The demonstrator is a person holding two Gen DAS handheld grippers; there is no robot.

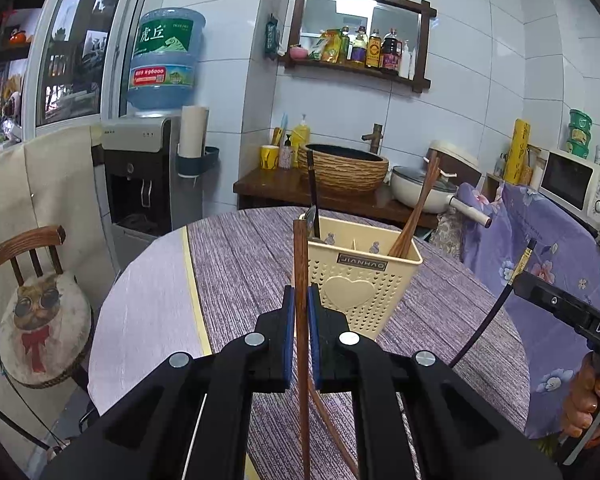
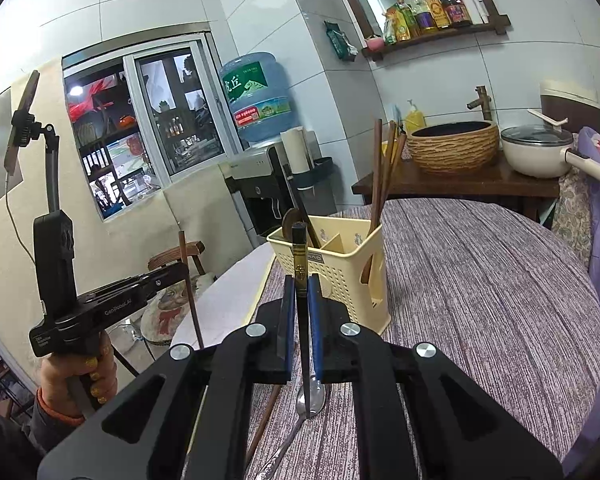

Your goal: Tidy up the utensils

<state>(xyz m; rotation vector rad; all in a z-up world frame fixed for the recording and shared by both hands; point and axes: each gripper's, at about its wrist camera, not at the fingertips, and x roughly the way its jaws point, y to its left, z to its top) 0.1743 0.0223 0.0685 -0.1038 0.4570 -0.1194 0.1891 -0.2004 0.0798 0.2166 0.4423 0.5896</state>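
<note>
We hold one chopstick upright in each clamped gripper, above the table.

Our left gripper (image 1: 300, 312) pinches a slim square brown wooden chopstick (image 1: 300, 264) between its blue pads; our right gripper (image 2: 300, 308) is closed on a glossy black chopstick (image 2: 300, 276) with a gold band. Just ahead stands the cream perforated plastic utensil holder (image 1: 356, 284), its divided compartments already holding brown chopsticks (image 1: 416, 208). A steel spoon (image 2: 310, 400) lies on the purple woven tablecloth (image 2: 480, 280) near the round table's close edge. White tiled walls surround us.
</note>
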